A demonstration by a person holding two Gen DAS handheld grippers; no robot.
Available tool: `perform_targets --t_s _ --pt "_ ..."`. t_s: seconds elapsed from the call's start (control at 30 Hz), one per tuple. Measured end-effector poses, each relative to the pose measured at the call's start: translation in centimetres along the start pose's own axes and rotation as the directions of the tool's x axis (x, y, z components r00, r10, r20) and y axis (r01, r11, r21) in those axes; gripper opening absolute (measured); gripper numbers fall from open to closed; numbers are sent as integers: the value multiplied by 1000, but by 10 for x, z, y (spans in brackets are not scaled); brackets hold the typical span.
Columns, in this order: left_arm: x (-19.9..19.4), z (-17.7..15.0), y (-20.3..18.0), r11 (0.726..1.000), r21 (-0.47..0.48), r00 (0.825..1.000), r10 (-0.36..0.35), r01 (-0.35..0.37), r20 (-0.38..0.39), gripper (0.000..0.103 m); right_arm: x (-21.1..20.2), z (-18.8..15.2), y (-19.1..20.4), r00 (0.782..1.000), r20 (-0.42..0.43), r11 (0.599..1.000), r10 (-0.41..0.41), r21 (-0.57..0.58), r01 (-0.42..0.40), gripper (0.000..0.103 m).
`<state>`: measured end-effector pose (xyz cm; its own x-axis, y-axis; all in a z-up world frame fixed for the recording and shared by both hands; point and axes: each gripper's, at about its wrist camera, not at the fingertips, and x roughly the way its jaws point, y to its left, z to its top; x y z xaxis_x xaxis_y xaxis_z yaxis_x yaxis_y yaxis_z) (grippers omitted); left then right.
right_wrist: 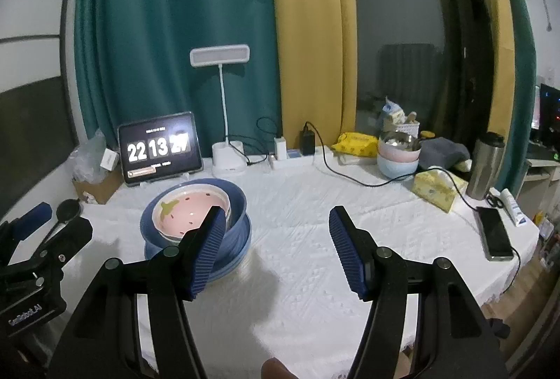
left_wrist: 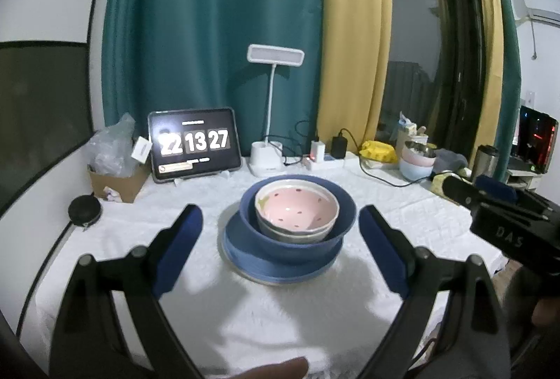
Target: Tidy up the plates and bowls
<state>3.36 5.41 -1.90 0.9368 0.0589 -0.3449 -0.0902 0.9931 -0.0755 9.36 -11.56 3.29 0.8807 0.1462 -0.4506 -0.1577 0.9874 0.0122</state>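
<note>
**Stacked crockery on the desk, both grippers spread and empty**

A pink ceramic bowl with dark speckles and a green leaf mark sits nested in a second pale bowl, of which only the rim shows beneath it. Both rest inside a deep blue ceramic bowl, and that stands on a flat blue ceramic plate. The stack sits on the white quilted cloth covering the desk, about midway between the near edge and the far edge.

The left gripper has its blue-padded fingers spread wide on either side of the stack, clear of it, with nothing grasped. The right gripper is to the right of the stack, its jaws apart over bare cloth and nothing between them; its left pad overlaps the bowls in the right wrist view, though probably only in line of sight.

Along the far edge stand a dark tablet showing a flip clock, a white desk lamp with a rectangular head and a white power strip with chargers. Toward the far right corner are a stack of pastel pink and blue bowls topped by a metal one, a yellow packet, a steel tumbler and a black phone on a cable. A brown cardboard box with clear plastic occupies the far left corner.
</note>
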Motion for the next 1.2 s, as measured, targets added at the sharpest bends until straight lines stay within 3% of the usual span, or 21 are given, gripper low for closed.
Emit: perform_targets --t_s 0.47,1.2 --pt "-48 18 -9 1000 9 994 24 -25 102 92 -55 8 -7 995 101 1000 -11 12 10 65" --pt "-76 38 -12 999 13 986 37 -39 162 92 -83 17 -11 988 156 1000 -6 22 2 66"
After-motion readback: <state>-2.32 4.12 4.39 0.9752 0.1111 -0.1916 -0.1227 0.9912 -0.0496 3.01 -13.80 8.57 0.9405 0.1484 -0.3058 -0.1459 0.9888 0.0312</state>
